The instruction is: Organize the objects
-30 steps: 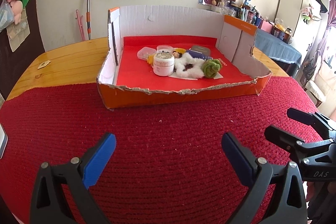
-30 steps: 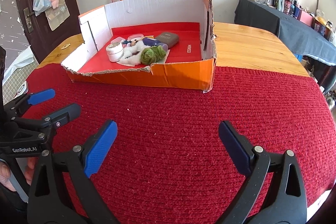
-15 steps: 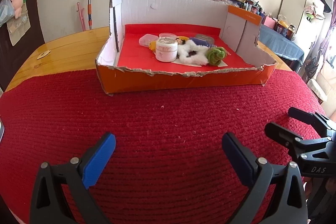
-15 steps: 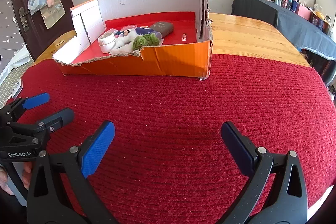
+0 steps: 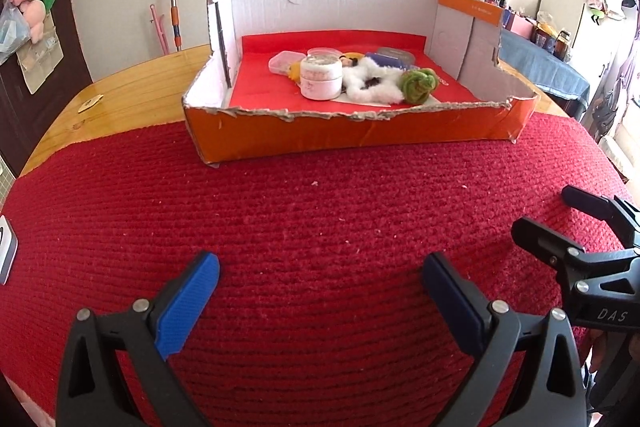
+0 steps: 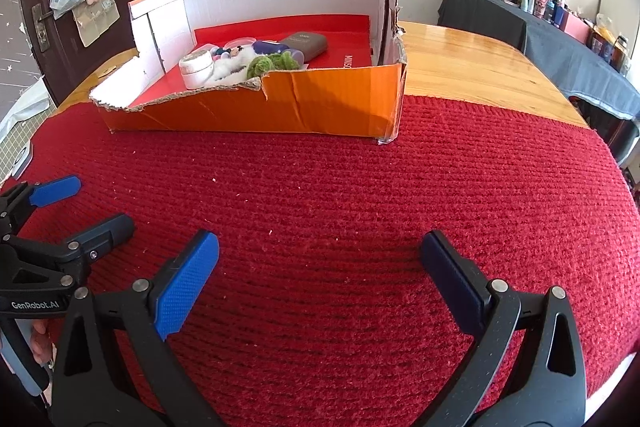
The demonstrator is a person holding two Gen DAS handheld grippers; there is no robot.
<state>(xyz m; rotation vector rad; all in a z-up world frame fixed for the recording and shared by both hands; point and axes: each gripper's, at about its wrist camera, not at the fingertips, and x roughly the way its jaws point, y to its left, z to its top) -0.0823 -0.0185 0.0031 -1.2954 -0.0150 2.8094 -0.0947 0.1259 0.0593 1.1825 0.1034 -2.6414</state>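
An orange cardboard box (image 5: 360, 135) with a torn front edge stands on the red mat; it also shows in the right wrist view (image 6: 320, 103). Inside lie a white jar (image 5: 321, 77), a white fluffy toy (image 5: 370, 85), a green woolly ball (image 5: 418, 85), a clear lidded tub (image 5: 284, 62) and a grey case (image 6: 305, 43). My left gripper (image 5: 320, 279) is open and empty, low over the mat in front of the box. My right gripper (image 6: 318, 267) is open and empty beside it, to its right.
The red knitted mat (image 5: 320, 211) covers the near part of a wooden table (image 6: 472, 67). A flat device (image 5: 6, 251) lies at the mat's left edge. A dark side table (image 6: 560, 39) with bottles stands at the right.
Both grippers have sunk lower toward the mat, so the box looks taller and nearer. Both stay open and empty.
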